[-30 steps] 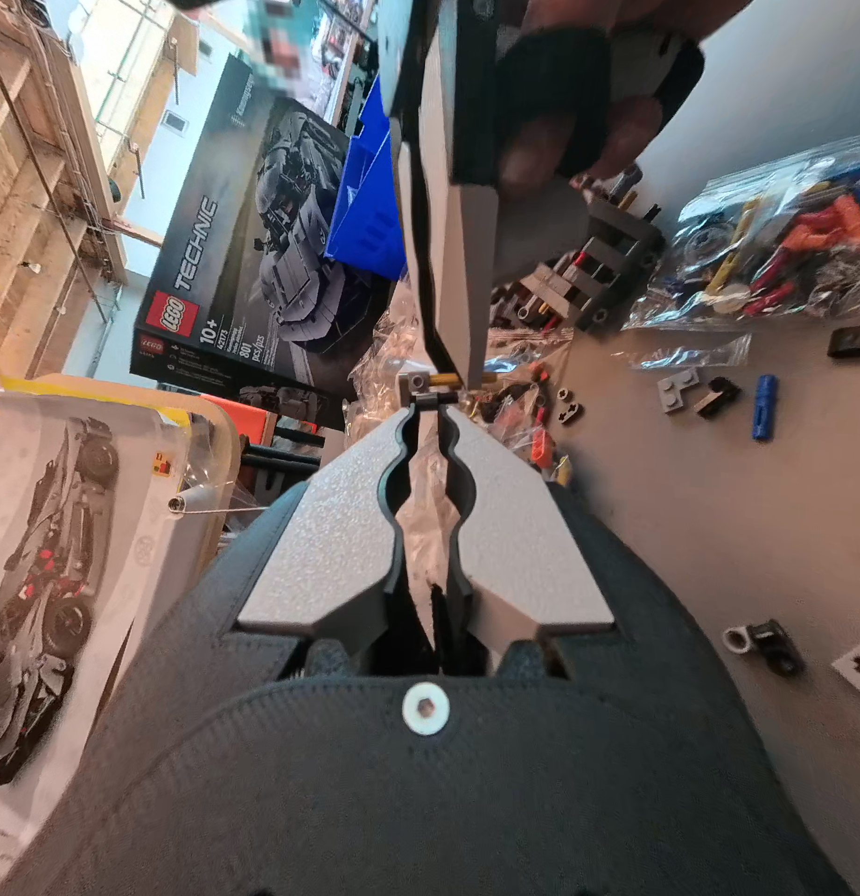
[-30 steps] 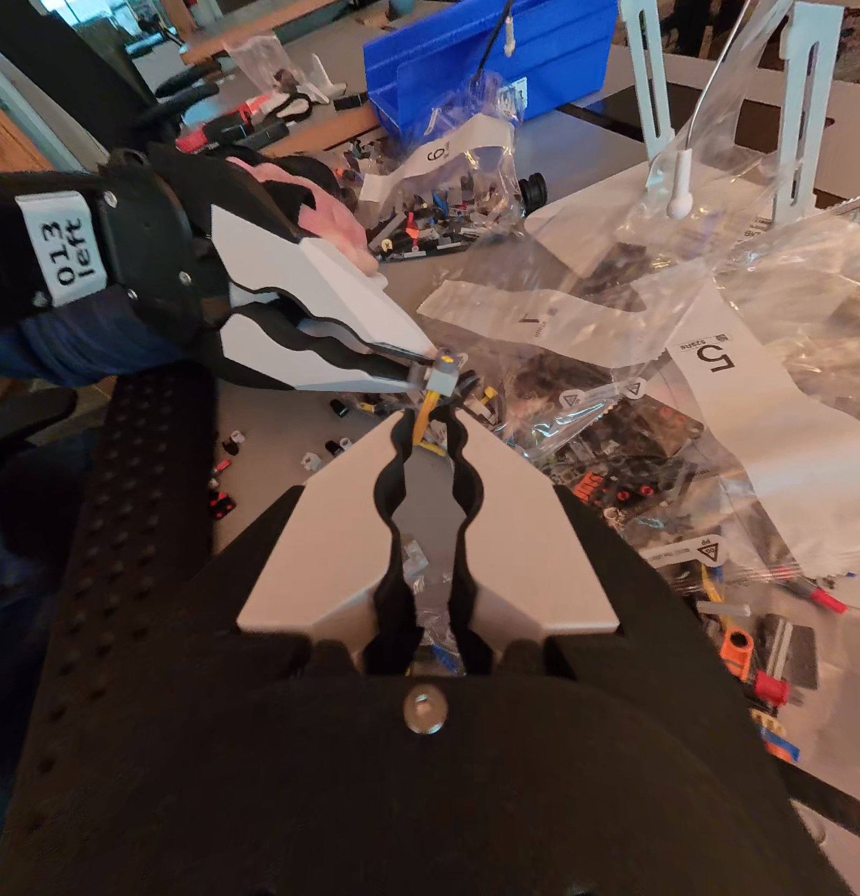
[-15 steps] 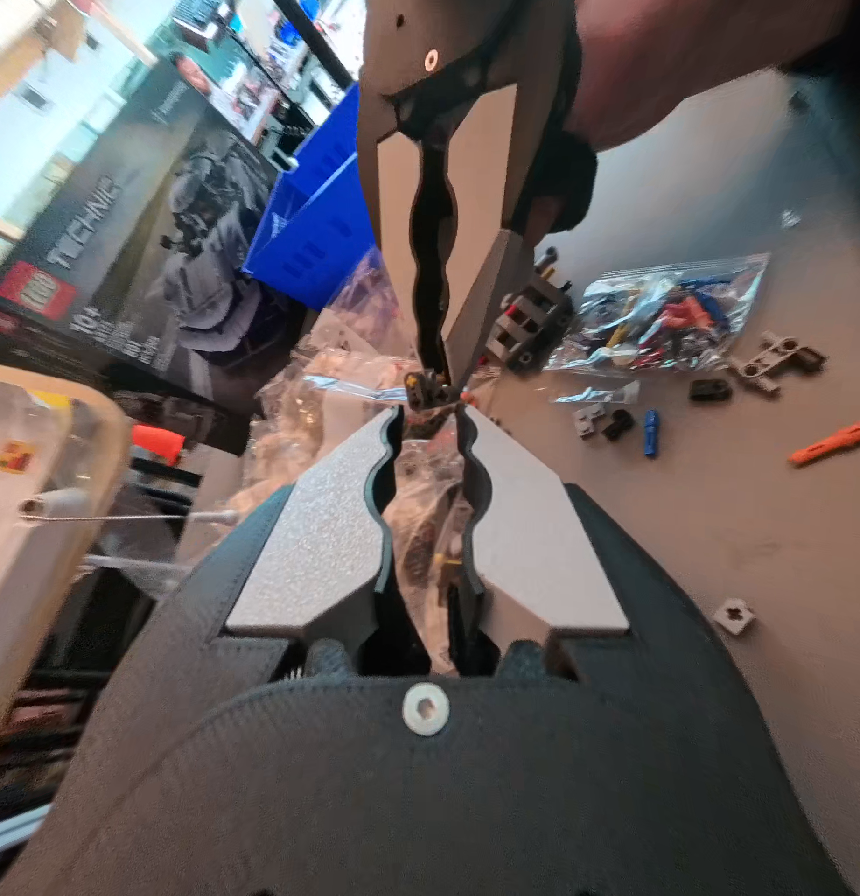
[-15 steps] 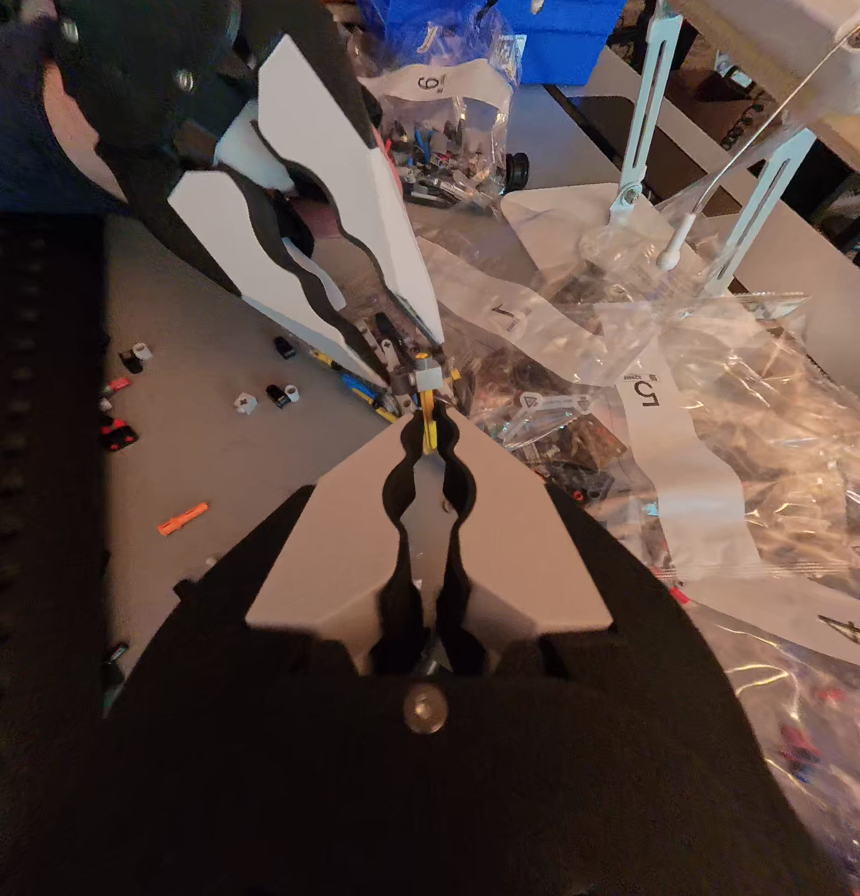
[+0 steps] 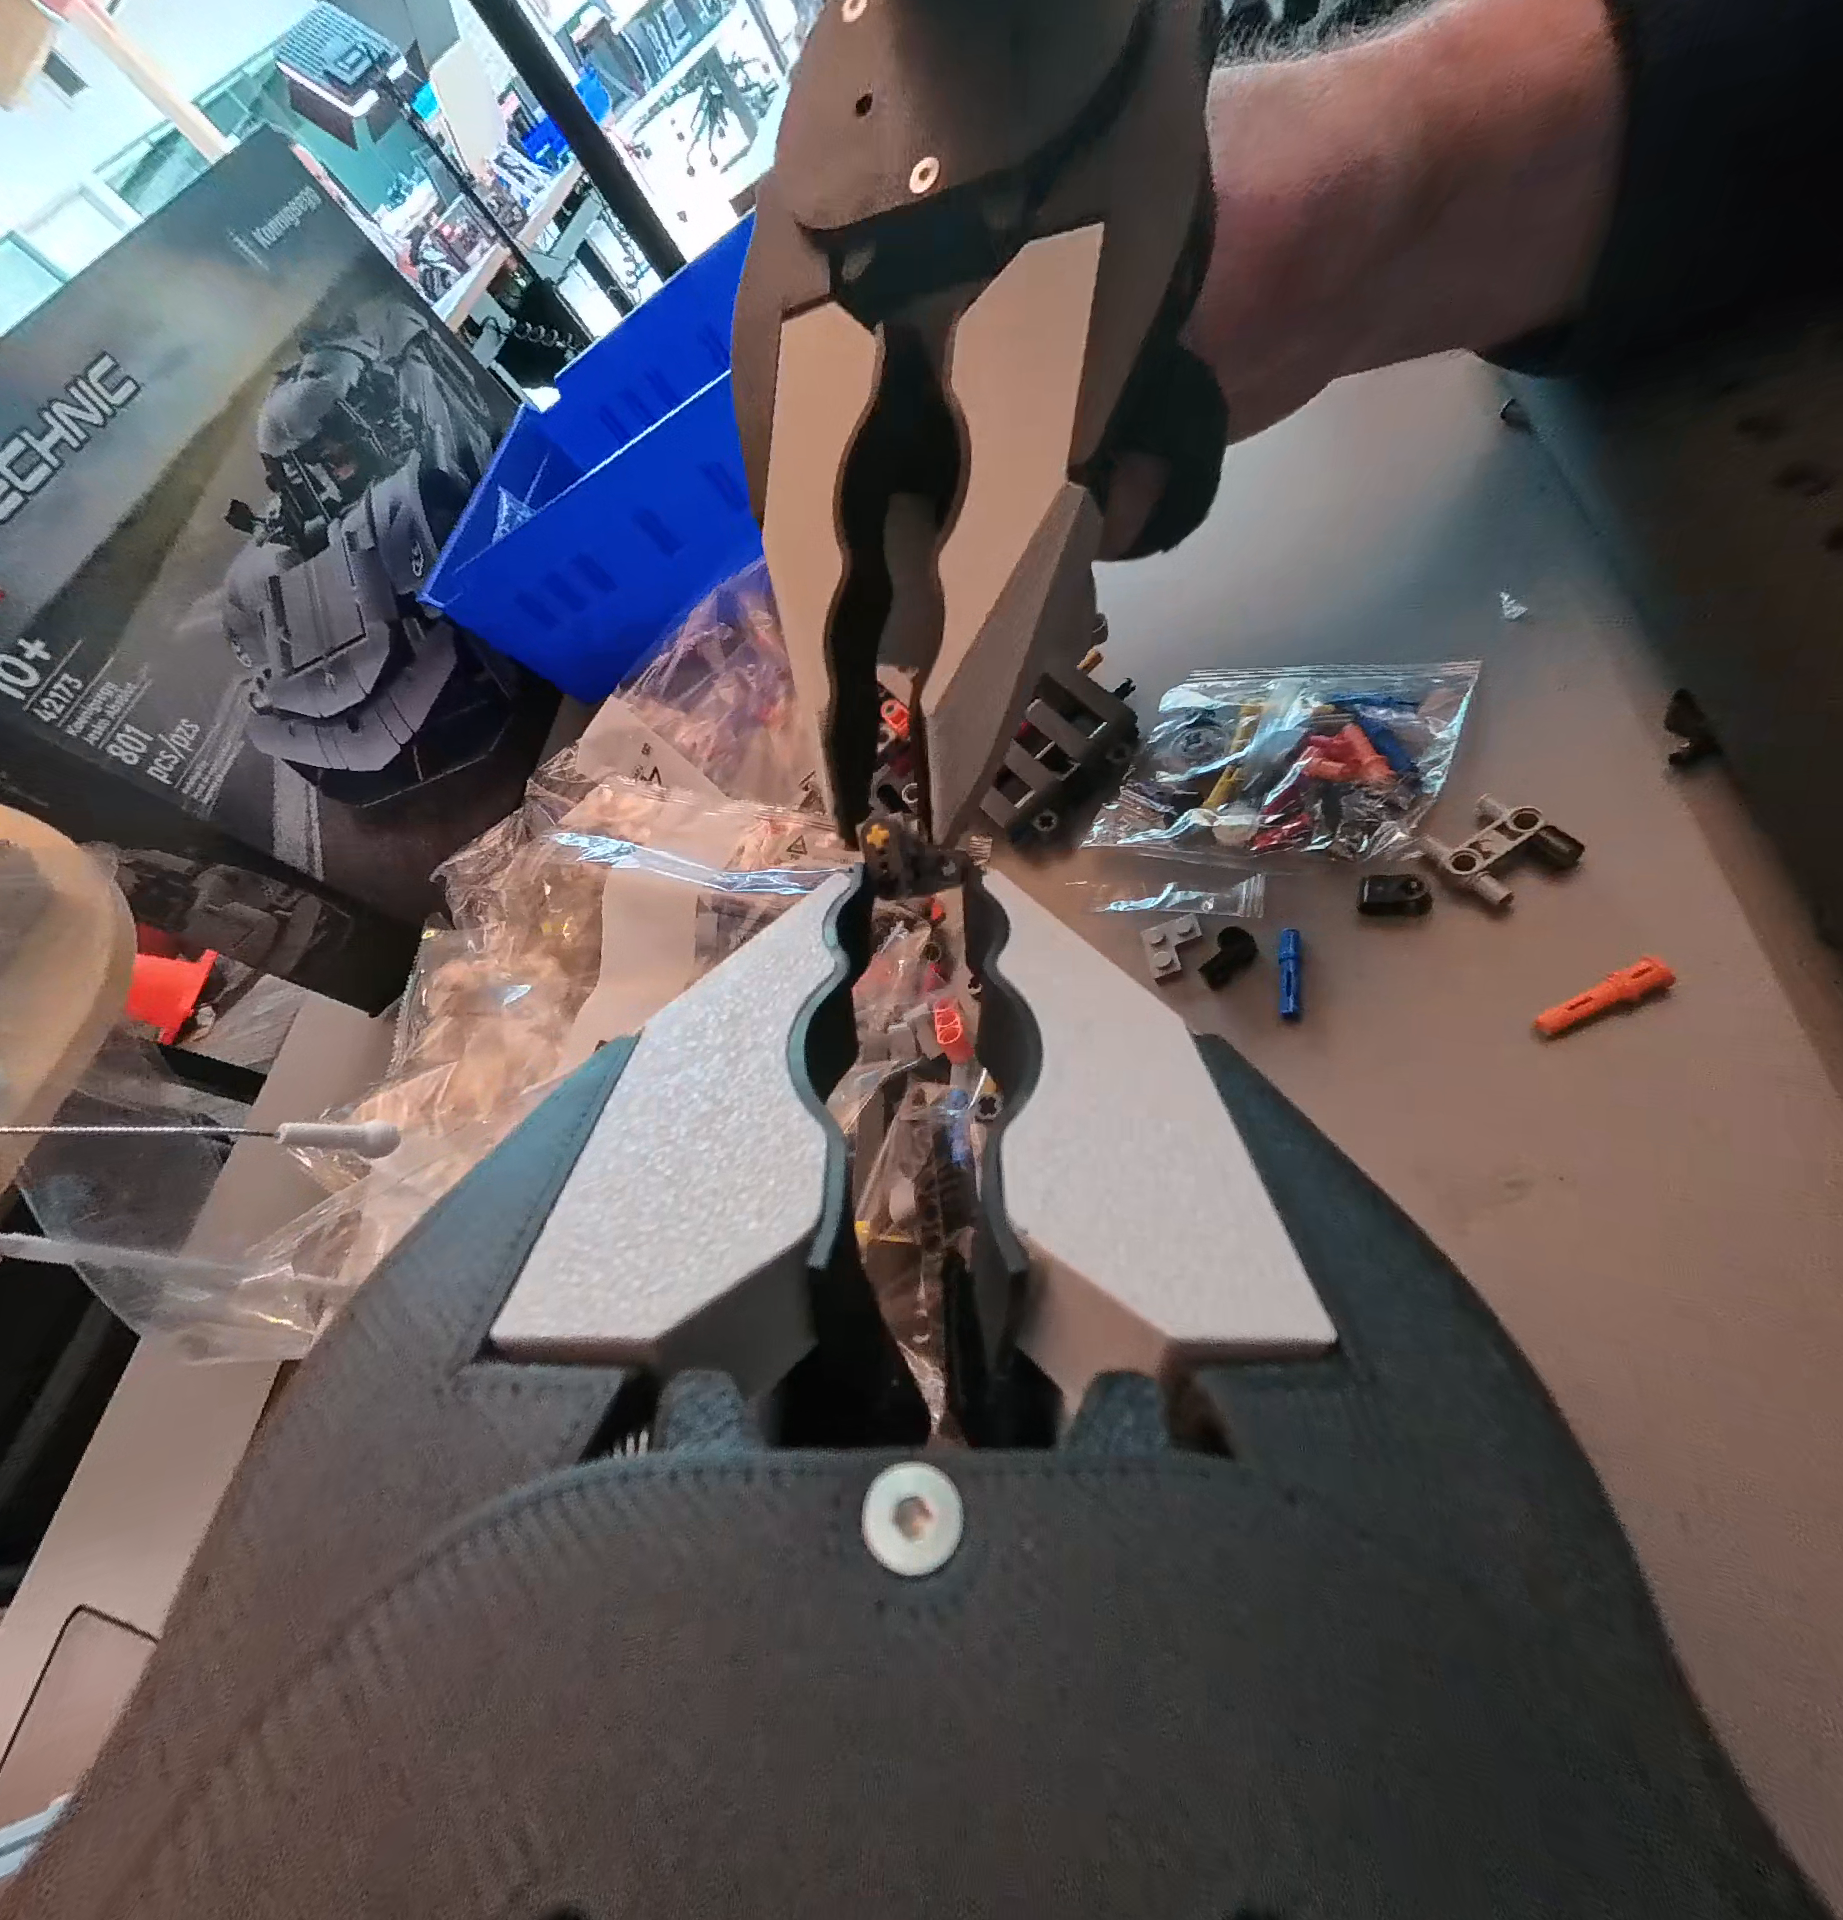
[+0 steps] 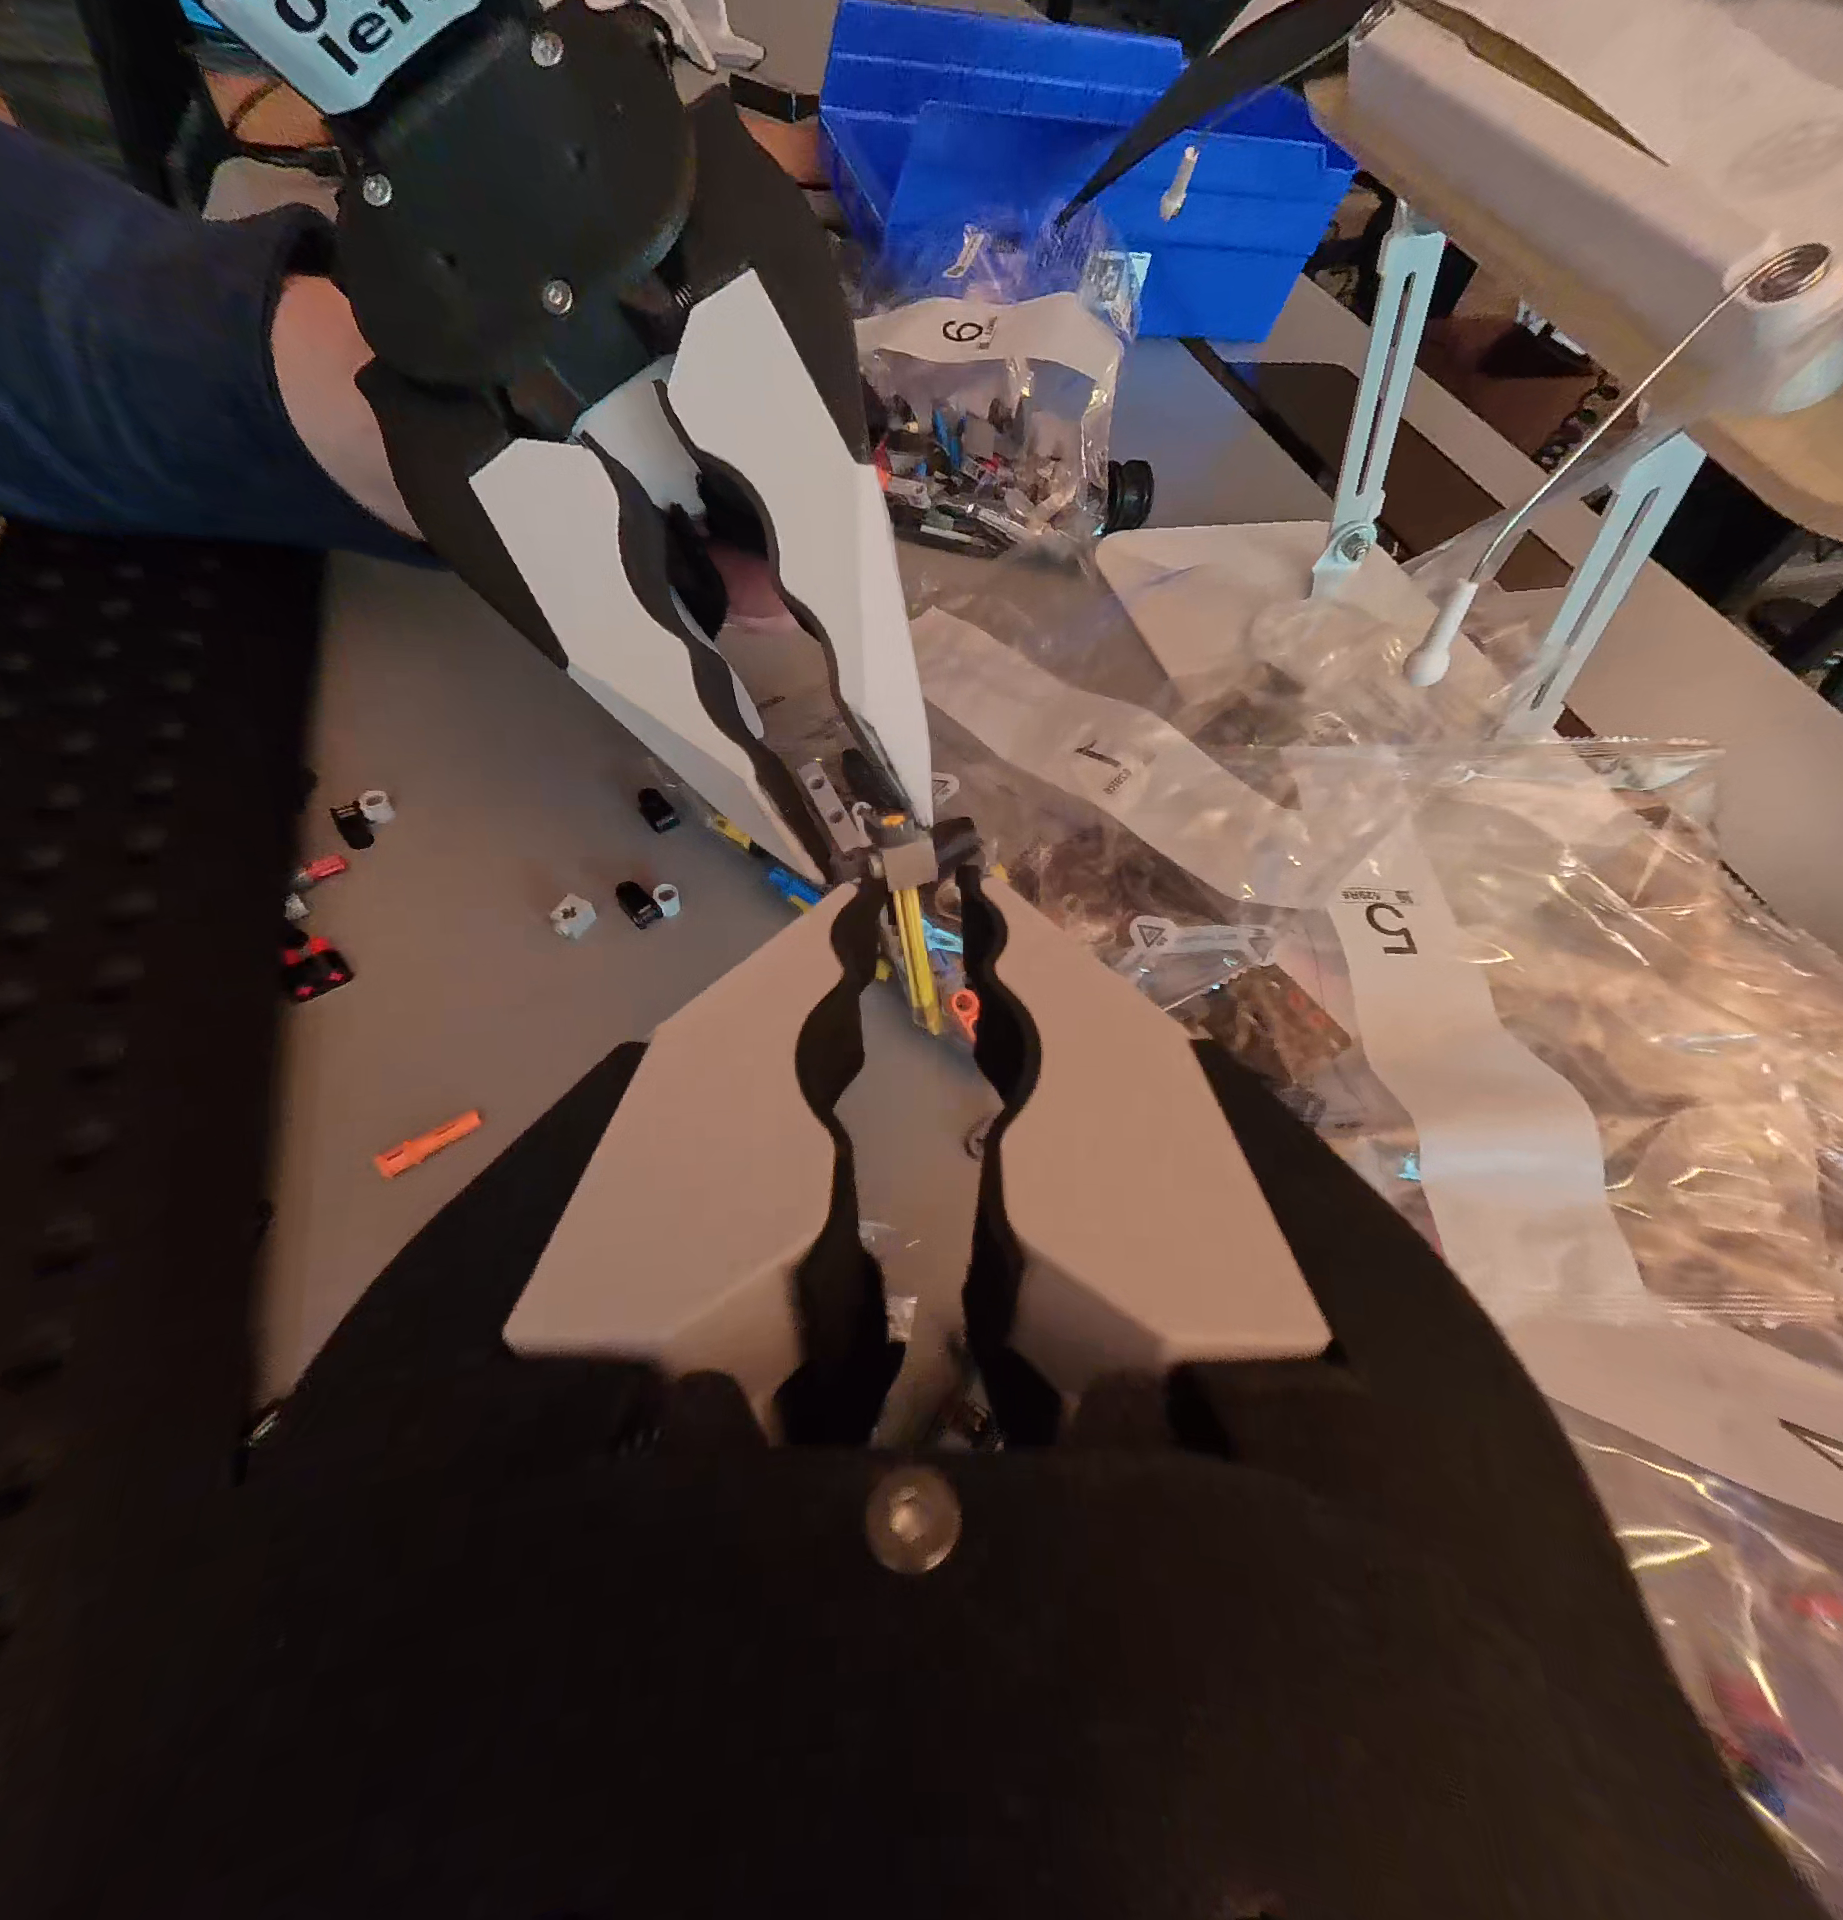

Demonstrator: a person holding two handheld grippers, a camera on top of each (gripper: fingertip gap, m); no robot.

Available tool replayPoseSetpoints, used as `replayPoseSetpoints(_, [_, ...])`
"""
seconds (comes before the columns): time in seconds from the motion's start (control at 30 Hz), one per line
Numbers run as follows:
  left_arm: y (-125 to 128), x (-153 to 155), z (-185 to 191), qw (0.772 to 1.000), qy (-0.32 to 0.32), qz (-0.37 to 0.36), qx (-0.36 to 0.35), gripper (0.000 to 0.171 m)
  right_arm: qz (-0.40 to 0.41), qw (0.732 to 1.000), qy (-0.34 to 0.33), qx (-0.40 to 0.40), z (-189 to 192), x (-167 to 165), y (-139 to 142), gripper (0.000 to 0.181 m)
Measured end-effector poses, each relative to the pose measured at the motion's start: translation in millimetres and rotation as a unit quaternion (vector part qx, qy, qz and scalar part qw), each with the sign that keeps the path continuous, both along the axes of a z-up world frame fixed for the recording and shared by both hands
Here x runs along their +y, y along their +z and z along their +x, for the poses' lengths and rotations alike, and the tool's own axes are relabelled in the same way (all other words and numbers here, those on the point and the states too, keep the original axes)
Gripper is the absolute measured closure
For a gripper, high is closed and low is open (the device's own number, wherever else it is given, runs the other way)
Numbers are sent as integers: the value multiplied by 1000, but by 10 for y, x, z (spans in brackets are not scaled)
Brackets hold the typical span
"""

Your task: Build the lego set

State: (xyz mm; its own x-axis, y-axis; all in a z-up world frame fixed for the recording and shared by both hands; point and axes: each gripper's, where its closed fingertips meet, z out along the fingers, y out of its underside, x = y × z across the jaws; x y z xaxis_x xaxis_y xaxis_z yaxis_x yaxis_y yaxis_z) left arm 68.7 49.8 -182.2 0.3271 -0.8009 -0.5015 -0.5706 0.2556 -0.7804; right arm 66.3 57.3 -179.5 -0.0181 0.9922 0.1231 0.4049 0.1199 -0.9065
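Above the grey table (image 5: 1519, 1195), both grippers are meeting tip to tip over one small Lego assembly (image 5: 909, 858).

The left gripper (image 5: 912, 883) is pinching its black connector end, while the right gripper (image 6: 909, 883) is clamping the yellow axle (image 6: 915, 951) beside clear parts bags (image 6: 1519, 987).

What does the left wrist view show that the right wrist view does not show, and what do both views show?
Only the left wrist view shows the dark set box with a car picture and the small blue pin on the grey table.

Only the right wrist view shows the white metal stand and the long yellow axle.

Both show the blue plastic bin, the orange pin, and the two grippers meeting on one small assembly.
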Motion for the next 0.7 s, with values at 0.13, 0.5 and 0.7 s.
replayPoseSetpoints(0.13, [-8,-8,-3,1000,-4,0,1,156,-12,1000,13,4,-5,-38,-2,173])
replayPoseSetpoints(0.5, [-30,-13,11,1000,-4,6,13,157,-28,999,28,6,-33,-102,-1,168])
replayPoseSetpoints(0.7, [-26,6,-6,1000,2,8,17,157,3,1000,15,5,-25,-75,25,170])
